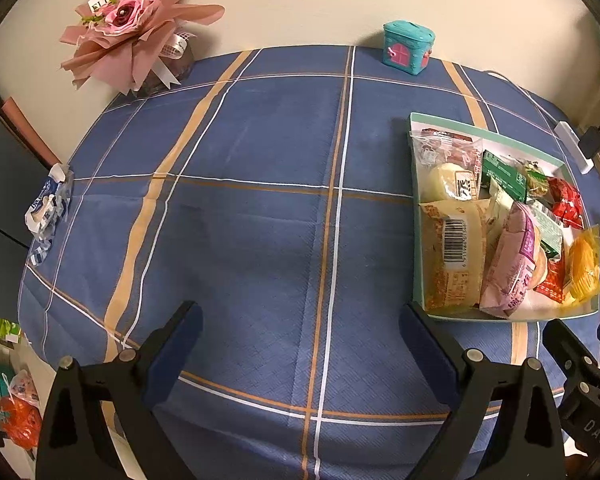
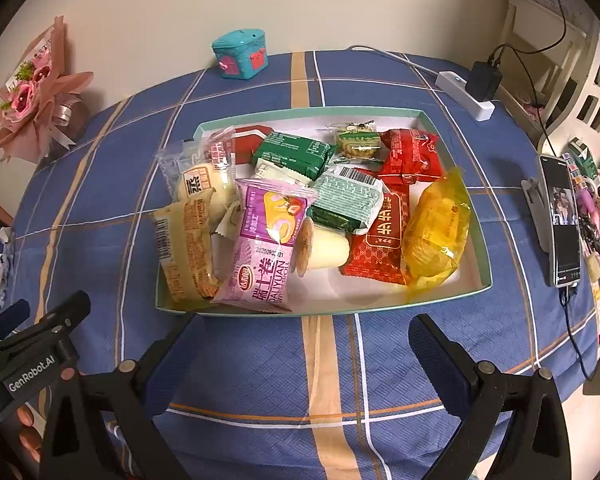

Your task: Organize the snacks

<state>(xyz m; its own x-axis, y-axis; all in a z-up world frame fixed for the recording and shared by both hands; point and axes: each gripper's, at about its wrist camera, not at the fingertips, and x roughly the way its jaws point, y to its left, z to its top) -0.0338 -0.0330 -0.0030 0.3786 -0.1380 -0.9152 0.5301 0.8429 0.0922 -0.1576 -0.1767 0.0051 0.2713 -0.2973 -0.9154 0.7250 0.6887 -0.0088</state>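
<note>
A shallow teal-rimmed box (image 2: 485, 240) sits on the blue plaid tablecloth, filled with several wrapped snacks: a pink roll cake pack (image 2: 266, 248), a yellow pack (image 2: 436, 232), red packs (image 2: 410, 154), green packs (image 2: 296, 152) and a tan bread pack (image 2: 186, 248). My right gripper (image 2: 302, 344) stands open just in front of the box's near edge, holding nothing. The same box (image 1: 417, 240) lies at the right of the left wrist view. My left gripper (image 1: 300, 328) is open over bare cloth, left of the box.
A pink flower bouquet (image 1: 136, 28) and a teal toy house (image 1: 406, 48) stand at the table's far edge. A crumpled blue-white wrapper (image 1: 48, 208) lies at the left edge. A phone on a stand (image 2: 562, 220), a power strip (image 2: 466, 94) and cables occupy the right side.
</note>
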